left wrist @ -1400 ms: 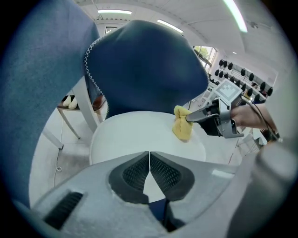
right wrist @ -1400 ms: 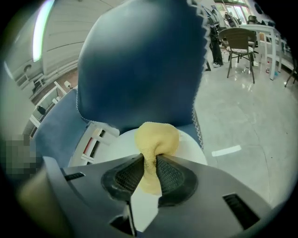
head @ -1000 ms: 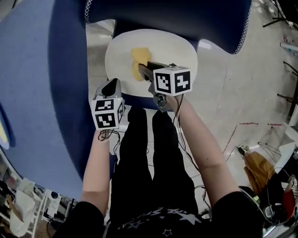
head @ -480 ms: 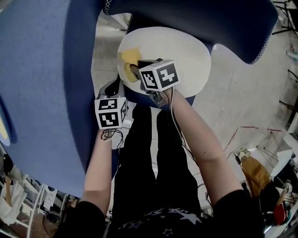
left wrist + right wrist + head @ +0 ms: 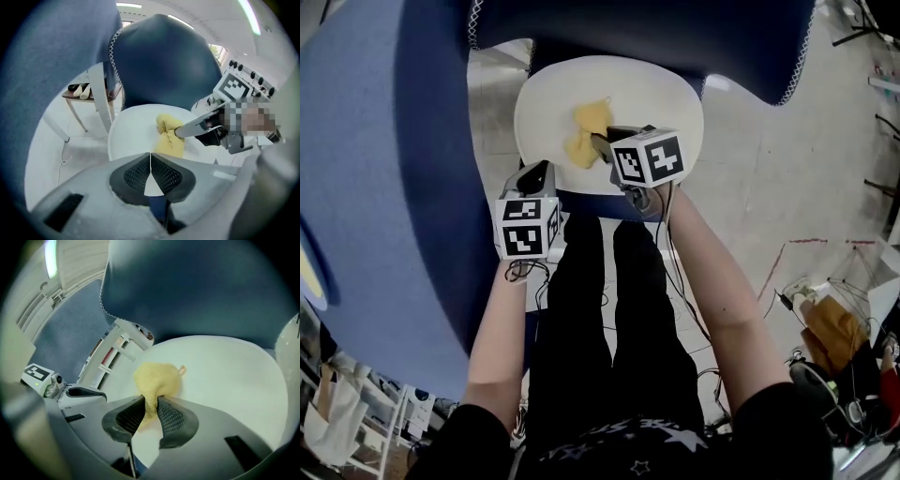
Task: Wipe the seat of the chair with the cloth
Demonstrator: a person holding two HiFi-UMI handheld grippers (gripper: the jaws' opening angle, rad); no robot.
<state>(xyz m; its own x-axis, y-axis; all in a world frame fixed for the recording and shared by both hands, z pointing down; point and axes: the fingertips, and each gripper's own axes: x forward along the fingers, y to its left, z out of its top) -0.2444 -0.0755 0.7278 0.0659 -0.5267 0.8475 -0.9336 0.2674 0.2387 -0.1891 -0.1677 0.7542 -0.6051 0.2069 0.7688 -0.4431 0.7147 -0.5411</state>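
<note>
Two grippers are in your hands: your right gripper (image 5: 600, 142) pinches the yellow cloth (image 5: 589, 120) on the white chair seat (image 5: 661, 94) at upper centre; your left gripper (image 5: 534, 172), jaws together and empty, hangs at the seat's lower-left edge.

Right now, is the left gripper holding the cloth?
No: the left gripper has its jaws closed together with nothing between them; the right gripper pinches the cloth on the seat.
</note>
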